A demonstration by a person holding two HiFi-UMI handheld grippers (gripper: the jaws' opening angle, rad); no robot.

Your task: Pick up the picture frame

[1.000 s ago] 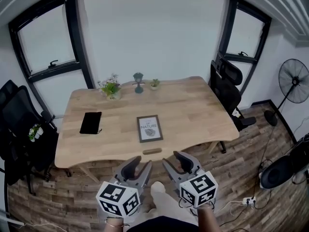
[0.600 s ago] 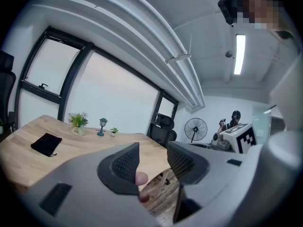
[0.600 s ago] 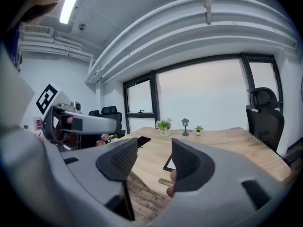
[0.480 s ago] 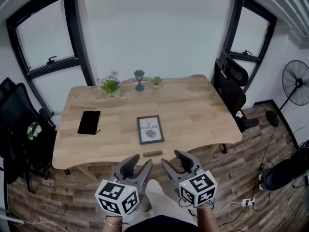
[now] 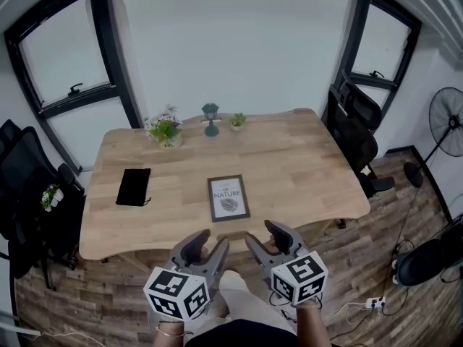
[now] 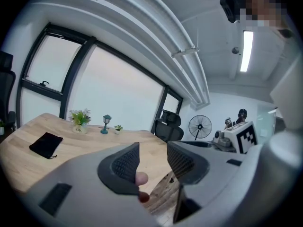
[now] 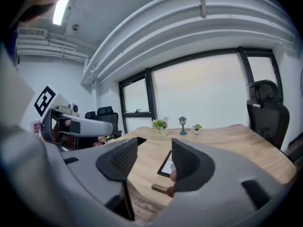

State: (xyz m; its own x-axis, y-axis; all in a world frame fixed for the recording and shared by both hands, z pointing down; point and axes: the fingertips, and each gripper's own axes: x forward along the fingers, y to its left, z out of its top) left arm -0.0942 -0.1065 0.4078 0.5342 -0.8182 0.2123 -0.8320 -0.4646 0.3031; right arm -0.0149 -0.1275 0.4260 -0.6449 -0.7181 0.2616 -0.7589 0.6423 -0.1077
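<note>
Two grippers sit low in your head view, your left gripper (image 5: 208,243) and right gripper (image 5: 266,236) side by side, just short of the wooden table (image 5: 311,172). The picture frame (image 5: 228,197) lies flat near the table's close edge, apart from both. Your left gripper view shows its jaws spread with nothing between them, only tabletop beyond. Your right gripper view shows those jaws spread and empty too, the frame lying beyond the gap.
</note>
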